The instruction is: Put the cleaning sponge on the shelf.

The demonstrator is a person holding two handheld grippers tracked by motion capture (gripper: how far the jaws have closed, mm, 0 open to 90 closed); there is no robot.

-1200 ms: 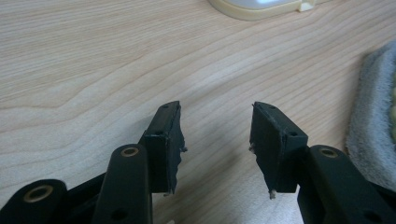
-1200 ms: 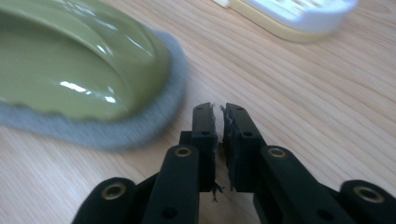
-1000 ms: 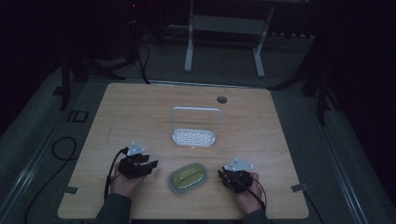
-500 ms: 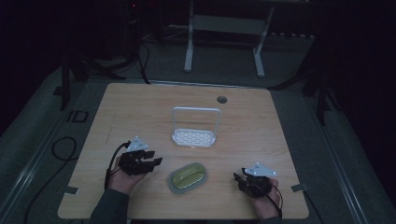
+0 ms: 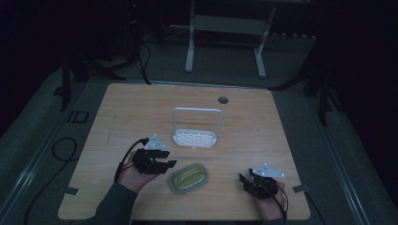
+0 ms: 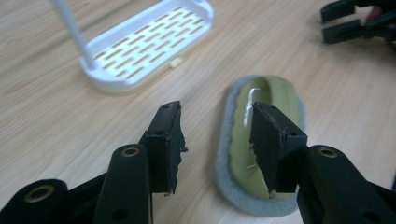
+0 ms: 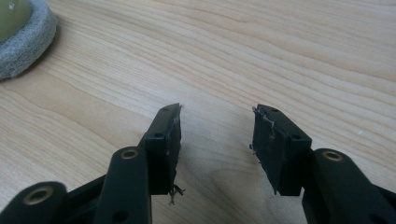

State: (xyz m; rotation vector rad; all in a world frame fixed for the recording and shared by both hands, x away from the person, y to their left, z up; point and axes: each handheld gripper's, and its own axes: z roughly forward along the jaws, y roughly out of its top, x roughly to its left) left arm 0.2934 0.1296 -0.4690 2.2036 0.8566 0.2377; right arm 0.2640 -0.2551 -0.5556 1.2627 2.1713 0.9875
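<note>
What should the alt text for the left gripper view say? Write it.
Two open black jaws of the left tool, nothing between them, hover over an oval green scrubber with a grey pad lying on a wooden table. A white slotted rack stands behind; the right tool is at top right.

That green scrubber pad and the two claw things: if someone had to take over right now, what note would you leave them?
Left gripper: jaws apart, nothing between them, hovering just left of the green scrubber pad.
Right gripper: its jaws have just been opening; nothing between them, bare table beneath, well to the right of the pad.
Things: the pad lies flat on its grey fleece base near the front edge. The white slotted rack with its hoop handle stands just behind it, holding nothing.
Done: nothing to see so far; the pad is not in the rack.
Left, probably: grip the pad and set it on the rack.
</note>
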